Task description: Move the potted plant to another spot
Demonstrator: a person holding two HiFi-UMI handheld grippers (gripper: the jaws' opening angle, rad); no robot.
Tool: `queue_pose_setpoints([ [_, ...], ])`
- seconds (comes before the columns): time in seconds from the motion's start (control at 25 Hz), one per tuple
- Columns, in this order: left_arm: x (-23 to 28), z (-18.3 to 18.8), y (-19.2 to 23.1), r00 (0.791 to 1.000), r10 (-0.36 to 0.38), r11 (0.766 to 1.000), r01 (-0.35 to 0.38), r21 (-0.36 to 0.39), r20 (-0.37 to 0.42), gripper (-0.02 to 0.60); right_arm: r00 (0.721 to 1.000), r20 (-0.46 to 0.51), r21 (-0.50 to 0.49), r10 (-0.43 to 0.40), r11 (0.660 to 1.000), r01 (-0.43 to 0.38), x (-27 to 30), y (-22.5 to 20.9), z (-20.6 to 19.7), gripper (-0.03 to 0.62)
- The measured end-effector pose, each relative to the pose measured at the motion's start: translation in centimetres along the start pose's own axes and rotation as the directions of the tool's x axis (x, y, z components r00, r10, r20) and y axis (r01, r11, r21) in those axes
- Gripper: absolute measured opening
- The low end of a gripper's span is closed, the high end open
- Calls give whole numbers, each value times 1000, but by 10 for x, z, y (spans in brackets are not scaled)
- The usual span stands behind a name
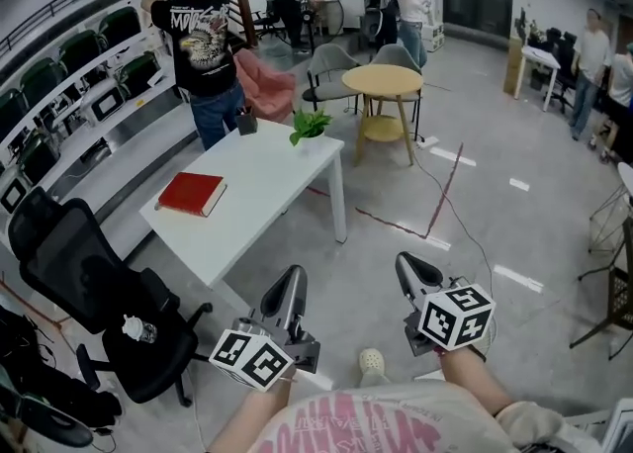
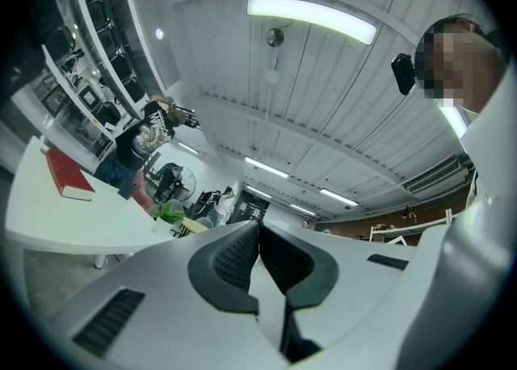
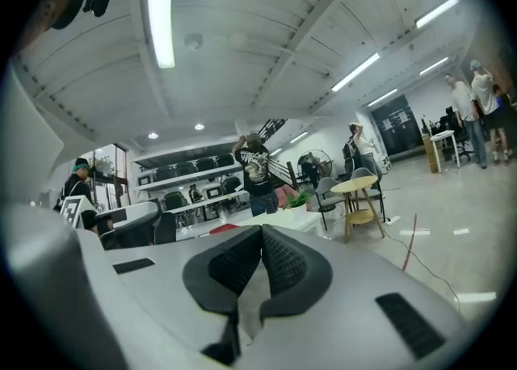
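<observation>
Nearest the camera, the left gripper and the right gripper are held over the grey floor, short of the white table. Both sets of jaws are clenched pad against pad, with nothing between them. Left of the table's near end stands a black office chair with a small bottle on its seat. A red book lies on the table's near half. The potted plant stands at the table's far right corner, well apart from both grippers, and a dark container sits at the far left corner. A person in a black T-shirt stands just behind the table's far end. White wall shelves run along its left. Beyond its far right corner are a round wooden table and grey chairs. More people stand further back in the room.
</observation>
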State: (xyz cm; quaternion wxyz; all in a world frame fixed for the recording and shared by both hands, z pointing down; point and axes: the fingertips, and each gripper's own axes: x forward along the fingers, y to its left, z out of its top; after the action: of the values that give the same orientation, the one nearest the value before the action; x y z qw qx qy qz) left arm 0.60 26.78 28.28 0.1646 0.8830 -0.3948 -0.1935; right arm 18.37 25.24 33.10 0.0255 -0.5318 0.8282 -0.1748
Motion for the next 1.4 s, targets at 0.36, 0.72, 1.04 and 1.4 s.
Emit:
queue_pose_setpoints([
  [0.36,102,34,39,999,14,1000,-16,24,51,25,999,18,15,35,999,-35,91,-64,62,15],
  [0.72,185,28,113,997,82,997,-82,16,-2,25,997,18,-7,75,997,-74,186,-107,95,14],
  [1.04,234,31,170,991,133,991,-134,9,31,25,989,54,24,135,990,-137,255,-136,118,15],
  [1.4,273,21,185,995,95,995,-96,27,41,25,990,9,-18,139,990,-139,293,-162,117,15],
])
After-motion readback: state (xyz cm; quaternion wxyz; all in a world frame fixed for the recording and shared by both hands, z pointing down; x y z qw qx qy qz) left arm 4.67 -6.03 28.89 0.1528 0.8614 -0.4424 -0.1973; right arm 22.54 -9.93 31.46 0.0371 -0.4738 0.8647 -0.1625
